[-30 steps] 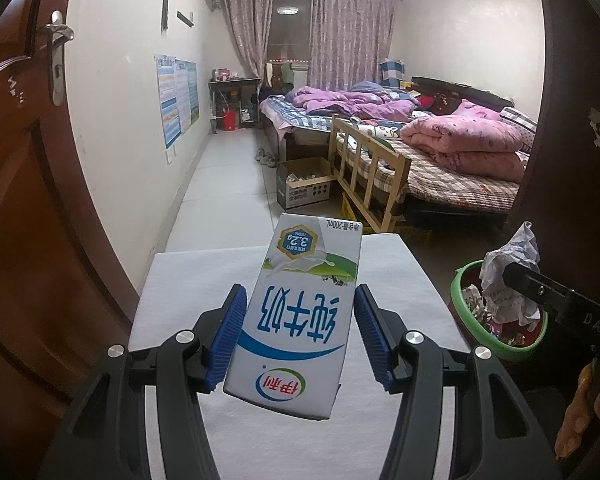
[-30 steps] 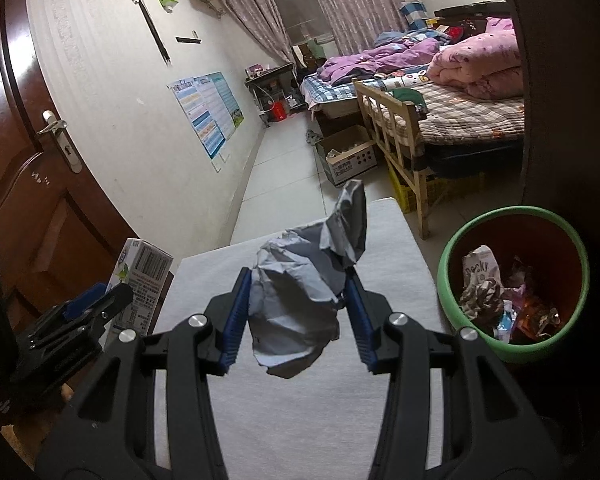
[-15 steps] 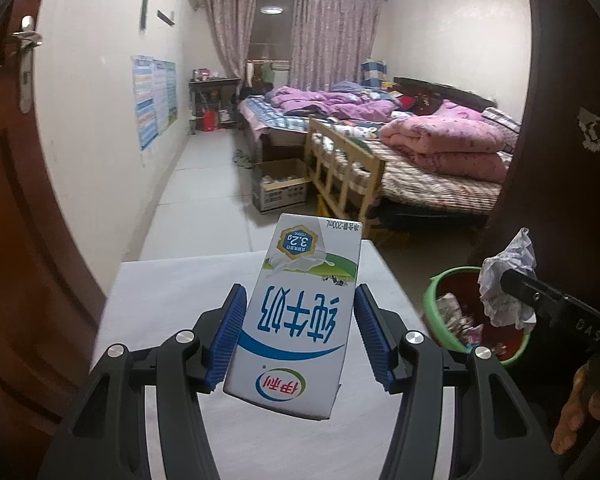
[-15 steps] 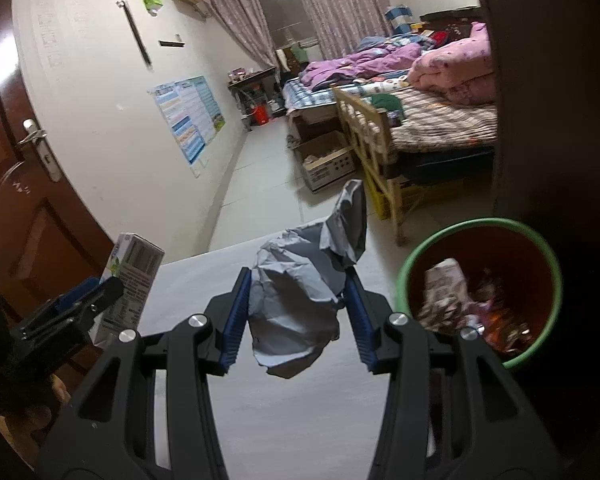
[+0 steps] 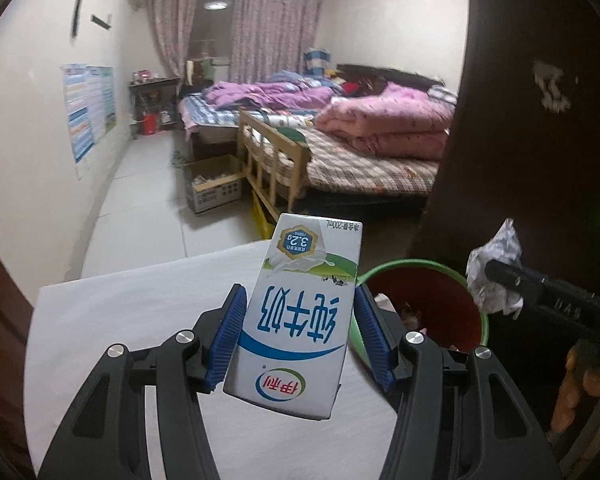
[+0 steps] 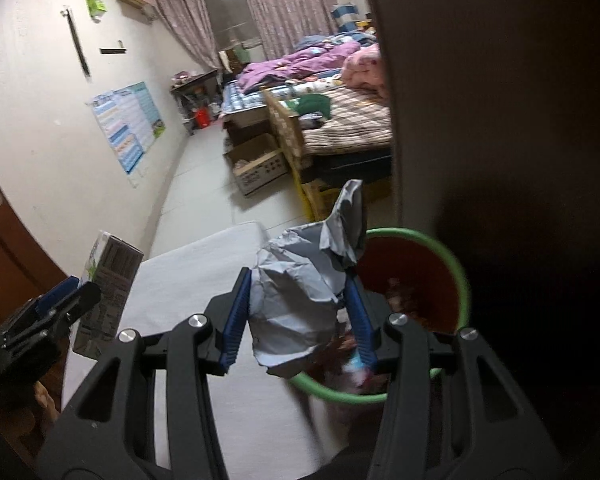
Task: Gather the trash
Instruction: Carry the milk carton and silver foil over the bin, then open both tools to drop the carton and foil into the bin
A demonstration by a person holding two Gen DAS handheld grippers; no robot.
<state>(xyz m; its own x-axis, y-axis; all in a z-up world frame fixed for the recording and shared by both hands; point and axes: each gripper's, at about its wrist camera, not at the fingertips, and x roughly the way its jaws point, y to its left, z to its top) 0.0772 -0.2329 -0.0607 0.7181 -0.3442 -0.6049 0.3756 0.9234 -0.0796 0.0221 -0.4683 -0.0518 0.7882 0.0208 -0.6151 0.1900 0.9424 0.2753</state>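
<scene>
With your left gripper clamping the milk carton beside the bin and your right gripper pinching crumpled paper over its rim, both drops remain.

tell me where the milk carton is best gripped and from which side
Grip the milk carton across its two narrow side walls at mid-body, coming in along its length from the bottom end, as the left gripper does now. The walls are flat and parallel, so the blue pads sit flush.
</scene>
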